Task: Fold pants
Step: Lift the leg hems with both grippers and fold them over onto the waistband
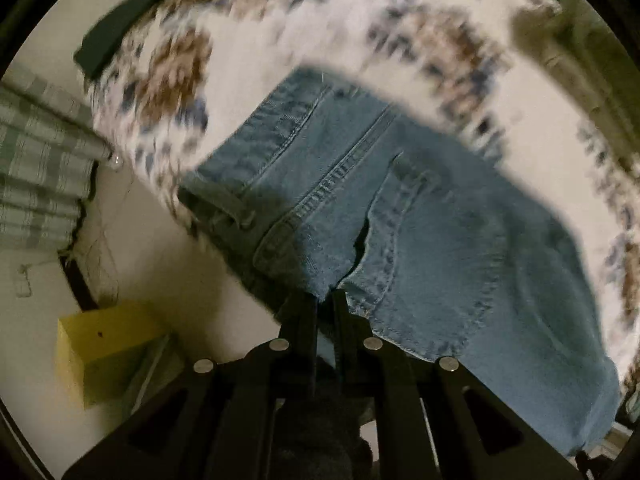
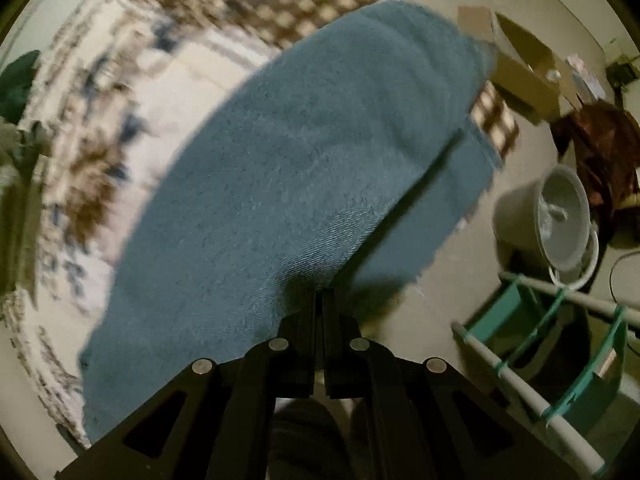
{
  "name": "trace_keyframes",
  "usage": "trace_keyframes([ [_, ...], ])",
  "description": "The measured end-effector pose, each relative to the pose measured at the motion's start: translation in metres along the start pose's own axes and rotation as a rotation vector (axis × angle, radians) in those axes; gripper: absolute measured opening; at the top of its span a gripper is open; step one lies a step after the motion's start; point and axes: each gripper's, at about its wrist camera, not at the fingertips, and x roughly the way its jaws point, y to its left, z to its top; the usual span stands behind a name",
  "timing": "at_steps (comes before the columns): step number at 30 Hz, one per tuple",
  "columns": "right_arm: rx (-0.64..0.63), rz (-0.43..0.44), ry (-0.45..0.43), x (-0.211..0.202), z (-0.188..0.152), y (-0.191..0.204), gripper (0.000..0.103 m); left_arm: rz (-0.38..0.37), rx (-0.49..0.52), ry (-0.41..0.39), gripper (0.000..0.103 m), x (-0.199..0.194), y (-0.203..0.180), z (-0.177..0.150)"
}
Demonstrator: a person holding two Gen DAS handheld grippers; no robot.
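The pants are blue denim jeans. In the left wrist view their waist end [image 1: 360, 216] with seams and a back pocket hangs in front of me, and my left gripper [image 1: 323, 300] is shut on the denim near the waistband. In the right wrist view a plain leg part of the jeans [image 2: 288, 176] spreads ahead, and my right gripper [image 2: 320, 292] is shut on its edge. Both views are motion-blurred. The jeans hang lifted over a patterned white, brown and blue bedspread [image 1: 168, 64], also in the right wrist view [image 2: 96, 128].
A yellow box [image 1: 100, 348] and a green plaid curtain [image 1: 40, 168] are at the left. A dark cloth [image 1: 120, 20] lies on the bedspread. At the right stand a grey bucket [image 2: 556, 220], a cardboard box [image 2: 524, 68] and a green rack [image 2: 560, 348].
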Motion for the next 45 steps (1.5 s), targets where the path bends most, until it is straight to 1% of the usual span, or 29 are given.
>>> trace_keyframes([
  [3, -0.013, -0.04, 0.008, 0.024, -0.007, -0.016, 0.002, 0.019, -0.023, 0.029, 0.005, 0.026, 0.013, -0.01],
  [5, -0.028, -0.102, -0.001, 0.035, -0.009, -0.027, 0.0, 0.019, -0.031, 0.033, 0.005, 0.031, 0.019, -0.013],
  [7, -0.012, -0.12, 0.003, 0.042, -0.006, -0.04, 0.0, 0.036, -0.019, 0.025, 0.004, 0.03, 0.024, -0.013],
  [9, -0.005, -0.064, 0.043, 0.045, -0.004, -0.052, 0.0, 0.042, -0.015, 0.031, 0.005, 0.029, 0.031, -0.014],
  [10, 0.014, -0.017, 0.061, 0.044, -0.002, -0.059, 0.0, 0.042, -0.012, 0.044, 0.005, 0.027, 0.035, -0.014],
  [12, 0.054, 0.065, 0.069, 0.036, 0.001, -0.076, 0.004, 0.044, -0.019, 0.042, 0.005, 0.018, 0.04, -0.014],
  [13, 0.072, 0.096, 0.064, 0.031, 0.005, -0.085, 0.013, 0.039, -0.019, 0.028, 0.006, 0.01, 0.042, -0.015],
  [14, 0.097, 0.122, 0.049, 0.025, 0.007, -0.093, 0.029, 0.037, -0.016, 0.011, 0.006, 0.003, 0.041, -0.015],
  [15, 0.13, 0.149, 0.027, 0.019, 0.009, -0.104, 0.037, 0.044, -0.012, 0.001, 0.009, -0.001, 0.04, -0.015],
  [16, 0.174, 0.185, -0.001, 0.012, 0.012, -0.117, 0.043, 0.048, -0.009, -0.007, 0.015, -0.005, 0.037, -0.015],
  [17, 0.206, 0.214, -0.017, 0.008, 0.017, -0.126, 0.044, 0.035, -0.014, -0.021, 0.021, -0.011, 0.033, -0.014],
  [18, 0.244, 0.244, -0.041, 0.005, 0.022, -0.139, 0.044, 0.024, -0.013, -0.031, 0.04, -0.013, 0.028, -0.014],
  [19, 0.265, 0.255, -0.055, 0.004, 0.027, -0.147, 0.045, 0.02, -0.007, -0.035, 0.065, -0.014, 0.021, -0.013],
  [20, 0.286, 0.261, -0.067, 0.002, 0.032, -0.152, 0.045, 0.016, 0.003, -0.036, 0.077, -0.013, 0.013, -0.012],
  [21, 0.309, 0.264, -0.078, 0.004, 0.039, -0.16, 0.045, 0.01, 0.016, -0.033, 0.085, -0.01, 0.005, -0.012],
  [23, 0.355, 0.244, -0.088, 0.01, 0.05, -0.172, 0.045, -0.002, 0.024, -0.027, 0.085, -0.004, -0.007, -0.011],
  [24, 0.381, 0.25, -0.095, 0.015, 0.056, -0.179, 0.045, -0.004, 0.031, -0.024, 0.085, 0.0, -0.013, -0.011],
  [27, 0.407, 0.271, -0.109, 0.03, 0.067, -0.183, 0.045, 0.047, 0.071, -0.017, 0.085, 0.017, -0.027, -0.015],
  [28, 0.407, 0.267, -0.118, 0.035, 0.07, -0.184, 0.041, 0.063, 0.079, -0.008, 0.085, 0.023, -0.029, -0.016],
  [29, 0.403, 0.259, -0.143, 0.036, 0.07, -0.184, 0.015, 0.081, 0.087, 0.003, 0.085, 0.03, -0.032, -0.016],
  [31, 0.368, 0.207, -0.166, 0.033, 0.071, -0.173, 0.005, 0.103, 0.106, 0.028, 0.085, 0.041, -0.034, -0.019],
  [35, 0.322, 0.158, -0.223, 0.001, 0.06, -0.162, 0.004, 0.123, 0.138, 0.034, 0.085, 0.045, -0.034, -0.024],
  [37, 0.301, 0.111, -0.212, -0.01, 0.054, -0.164, 0.003, 0.135, 0.151, 0.03, 0.085, 0.045, -0.034, -0.025],
  [38, 0.285, 0.092, -0.197, -0.009, 0.053, -0.164, 0.003, 0.138, 0.157, 0.029, 0.085, 0.045, -0.034, -0.025],
  [40, 0.229, 0.024, -0.084, 0.012, 0.057, -0.162, 0.004, 0.139, 0.161, 0.034, 0.085, 0.043, -0.035, -0.026],
  [41, 0.213, 0.008, -0.027, 0.022, 0.06, -0.163, 0.008, 0.132, 0.162, 0.039, 0.085, 0.037, -0.039, -0.028],
  [43, 0.198, -0.002, 0.01, 0.023, 0.065, -0.169, 0.016, 0.127, 0.18, 0.026, 0.085, 0.026, -0.045, -0.028],
  [44, 0.19, -0.004, -0.009, 0.015, 0.068, -0.169, 0.022, 0.123, 0.204, 0.004, 0.085, 0.016, -0.052, -0.03],
  [45, 0.177, 0.01, -0.057, 0.002, 0.073, -0.165, 0.027, 0.118, 0.223, -0.016, 0.085, 0.008, -0.058, -0.032],
])
